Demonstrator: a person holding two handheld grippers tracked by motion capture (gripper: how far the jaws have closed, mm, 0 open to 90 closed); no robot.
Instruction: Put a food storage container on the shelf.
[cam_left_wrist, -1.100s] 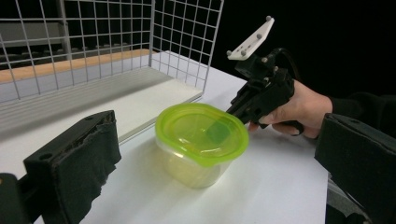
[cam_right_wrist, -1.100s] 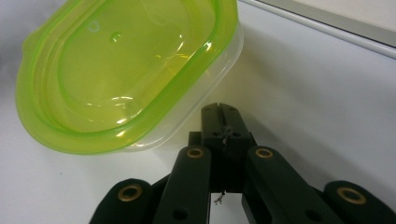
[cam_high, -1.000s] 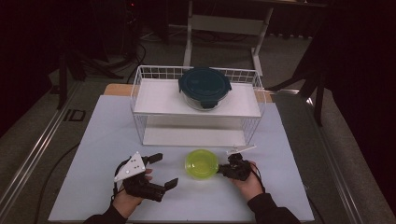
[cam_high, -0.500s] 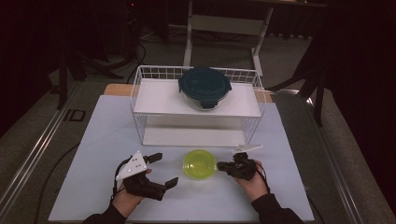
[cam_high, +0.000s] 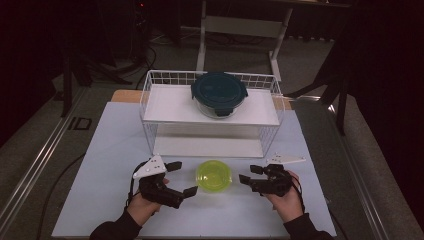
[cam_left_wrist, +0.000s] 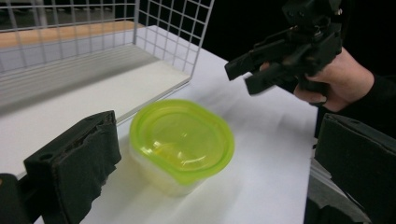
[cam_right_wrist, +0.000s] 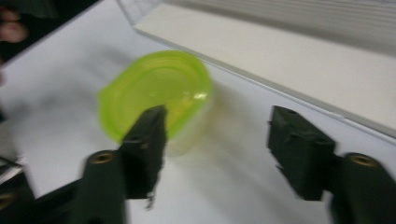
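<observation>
A small lime-lidded container (cam_high: 214, 175) sits between both hand-held grippers; the left gripper (cam_high: 181, 178) is nearer, the right gripper (cam_high: 251, 176) slightly farther, both spread wide, empty.

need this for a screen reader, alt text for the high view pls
A lime-lidded tub sits on a white table between two hand-held claws, the left claw and the right claw, both open and apart from it. Behind stands a white wire rack with a dark-lidded bowl on its shelf.
</observation>
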